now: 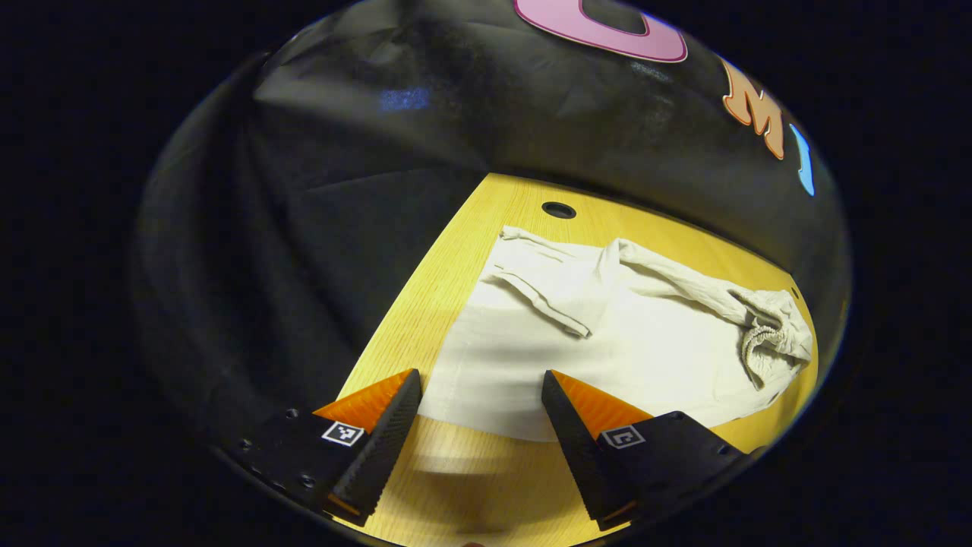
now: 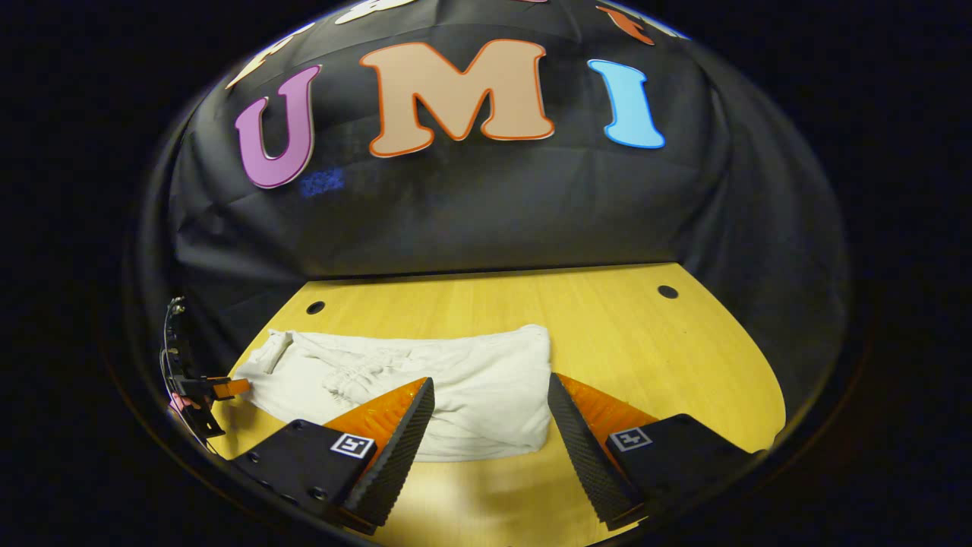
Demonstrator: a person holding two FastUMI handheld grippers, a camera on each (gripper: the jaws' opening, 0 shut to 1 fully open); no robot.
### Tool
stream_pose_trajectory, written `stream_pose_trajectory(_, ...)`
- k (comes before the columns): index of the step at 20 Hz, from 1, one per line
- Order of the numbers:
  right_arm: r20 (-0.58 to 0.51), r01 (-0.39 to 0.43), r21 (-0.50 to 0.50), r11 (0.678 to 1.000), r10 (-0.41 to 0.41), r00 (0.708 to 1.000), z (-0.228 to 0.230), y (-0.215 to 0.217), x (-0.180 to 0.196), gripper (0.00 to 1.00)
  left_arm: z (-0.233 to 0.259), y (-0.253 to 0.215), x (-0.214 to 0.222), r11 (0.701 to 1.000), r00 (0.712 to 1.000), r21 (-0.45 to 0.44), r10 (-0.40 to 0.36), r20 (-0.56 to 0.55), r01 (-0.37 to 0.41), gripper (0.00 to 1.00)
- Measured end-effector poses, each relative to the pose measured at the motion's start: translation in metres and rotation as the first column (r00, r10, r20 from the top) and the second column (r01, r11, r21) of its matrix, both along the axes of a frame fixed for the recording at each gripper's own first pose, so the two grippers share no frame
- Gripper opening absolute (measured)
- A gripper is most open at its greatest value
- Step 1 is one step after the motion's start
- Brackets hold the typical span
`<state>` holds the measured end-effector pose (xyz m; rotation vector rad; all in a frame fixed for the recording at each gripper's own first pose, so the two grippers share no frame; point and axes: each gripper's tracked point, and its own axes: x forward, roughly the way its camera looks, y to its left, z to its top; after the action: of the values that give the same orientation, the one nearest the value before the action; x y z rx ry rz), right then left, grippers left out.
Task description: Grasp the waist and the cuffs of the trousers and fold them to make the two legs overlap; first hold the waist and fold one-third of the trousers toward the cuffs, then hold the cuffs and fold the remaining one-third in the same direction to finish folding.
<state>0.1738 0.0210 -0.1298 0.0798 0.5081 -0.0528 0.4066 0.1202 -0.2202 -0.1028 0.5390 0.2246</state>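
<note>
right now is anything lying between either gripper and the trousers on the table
Nothing visible is. The left gripper and the right gripper are both open, facing the near edge of the white trousers, with bare wooden table below them.

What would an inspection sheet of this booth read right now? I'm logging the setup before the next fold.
Surface: wooden table with round holes.
Job's things: pale trousers lying rumpled, partly folded, gathered waist bunched.
Clutter: nothing seen.
Grippers: left gripper open above the trousers' edge; right gripper open, holding nothing.
Cables: thin wires on the far-off gripper.
Surroundings: black cloth wall.
</note>
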Motion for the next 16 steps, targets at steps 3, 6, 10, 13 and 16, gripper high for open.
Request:
stream_pose_trajectory(3,0.004,0.062,-0.001,0.998,-0.062,0.998,0.003,-0.027,-0.012,0.97,-0.004,-0.001,0.0,1.0,1.0,0.019,0.007,-0.015,-0.007,0.97)
stream_pose_trajectory(6,0.006,0.092,0.003,0.996,-0.092,0.996,0.002,-0.04,-0.022,0.92,-0.003,-0.003,0.001,0.999,0.999,0.049,-0.008,-0.04,0.01,0.96)
stream_pose_trajectory(10,0.0,0.079,0.004,0.997,-0.079,0.997,0.002,-0.044,-0.028,0.92,-0.004,-0.018,0.008,0.998,0.998,0.039,-0.041,-0.055,0.043,0.6)
stream_pose_trajectory(13,0.007,0.066,0.005,0.998,-0.066,0.998,0.005,-0.045,-0.027,0.92,-0.002,-0.03,0.012,0.999,0.998,0.013,-0.051,-0.038,0.051,0.2)
stream_pose_trajectory(16,0.017,0.056,0.007,0.998,-0.056,0.998,0.011,-0.048,-0.03,0.96,0.002,-0.033,0.016,0.999,0.999,-0.006,-0.037,-0.022,0.037,0.0)
